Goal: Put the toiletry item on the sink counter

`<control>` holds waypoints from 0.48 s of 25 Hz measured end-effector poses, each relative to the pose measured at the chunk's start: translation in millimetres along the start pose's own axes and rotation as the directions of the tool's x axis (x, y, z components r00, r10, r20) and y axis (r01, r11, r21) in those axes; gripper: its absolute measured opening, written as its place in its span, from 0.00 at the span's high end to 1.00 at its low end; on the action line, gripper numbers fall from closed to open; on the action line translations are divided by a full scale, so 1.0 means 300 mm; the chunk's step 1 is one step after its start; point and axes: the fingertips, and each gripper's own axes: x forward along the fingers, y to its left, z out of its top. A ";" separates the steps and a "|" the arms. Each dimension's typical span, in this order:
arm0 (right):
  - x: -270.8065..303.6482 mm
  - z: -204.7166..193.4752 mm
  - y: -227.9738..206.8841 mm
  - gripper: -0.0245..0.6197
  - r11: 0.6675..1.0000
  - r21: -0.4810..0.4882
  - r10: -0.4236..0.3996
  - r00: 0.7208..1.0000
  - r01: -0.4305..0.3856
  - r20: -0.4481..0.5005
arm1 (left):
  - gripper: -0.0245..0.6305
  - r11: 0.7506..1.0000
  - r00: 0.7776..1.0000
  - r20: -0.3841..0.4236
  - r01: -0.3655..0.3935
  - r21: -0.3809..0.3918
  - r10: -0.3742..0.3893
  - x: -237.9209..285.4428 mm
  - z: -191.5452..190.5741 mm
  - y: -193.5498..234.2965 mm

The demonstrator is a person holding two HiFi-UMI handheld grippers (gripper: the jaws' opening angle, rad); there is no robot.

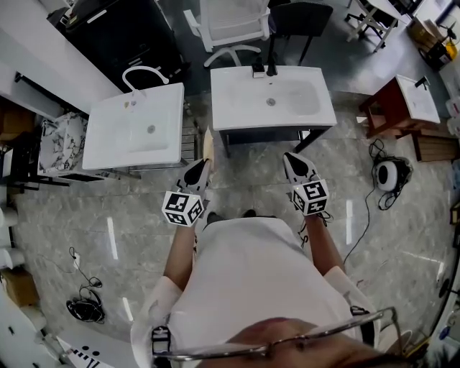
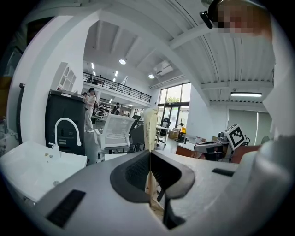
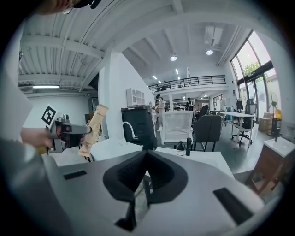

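In the head view my left gripper (image 1: 199, 171) is shut on a slim beige toiletry tube (image 1: 208, 147) that sticks out past its jaws toward the gap between two white sink counters. In the left gripper view the tube (image 2: 150, 131) stands upright, pinched between the jaws. The right gripper view shows the same tube (image 3: 93, 129) at its left. My right gripper (image 1: 297, 164) is shut with nothing in it, just in front of the right sink counter (image 1: 237, 100). The left sink counter (image 1: 108, 133) has a white arched faucet (image 1: 144, 71).
Two small dark bottles (image 1: 263, 69) stand at the back edge of the right counter, also seen as bottles (image 3: 186, 146) in the right gripper view. A white chair (image 1: 230, 25) and a black chair (image 1: 298, 18) stand behind the sinks. A brown vanity (image 1: 388, 108) and floor cables (image 1: 388, 176) lie right.
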 end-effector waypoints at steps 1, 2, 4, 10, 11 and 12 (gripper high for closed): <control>-0.002 -0.004 -0.012 0.95 1.000 0.001 0.006 1.000 -0.006 0.000 | 0.95 1.000 1.000 0.001 -0.007 0.002 0.007 0.002 0.002 -0.008; -0.004 -0.010 -0.024 0.95 1.000 0.002 0.013 1.000 -0.013 -0.002 | 0.95 1.000 1.000 0.002 -0.015 0.003 0.015 0.004 0.001 -0.015; -0.001 -0.028 -0.045 0.95 1.000 0.004 0.025 1.000 -0.025 -0.008 | 0.95 0.999 0.999 0.002 -0.033 -0.004 0.033 0.009 -0.010 -0.023; 0.036 -0.029 -0.069 0.95 0.998 0.010 0.054 0.998 -0.054 -0.011 | 0.95 0.997 0.998 -0.021 -0.062 -0.037 0.062 0.032 -0.041 -0.013; 0.044 -0.025 -0.074 0.95 0.998 0.010 0.057 0.998 -0.057 -0.011 | 0.95 0.997 0.998 -0.023 -0.064 -0.036 0.064 0.040 -0.040 -0.009; 0.052 -0.023 -0.080 0.95 0.998 0.010 0.058 0.998 -0.058 -0.012 | 0.95 0.997 0.998 -0.021 -0.066 -0.035 0.065 0.048 -0.037 -0.007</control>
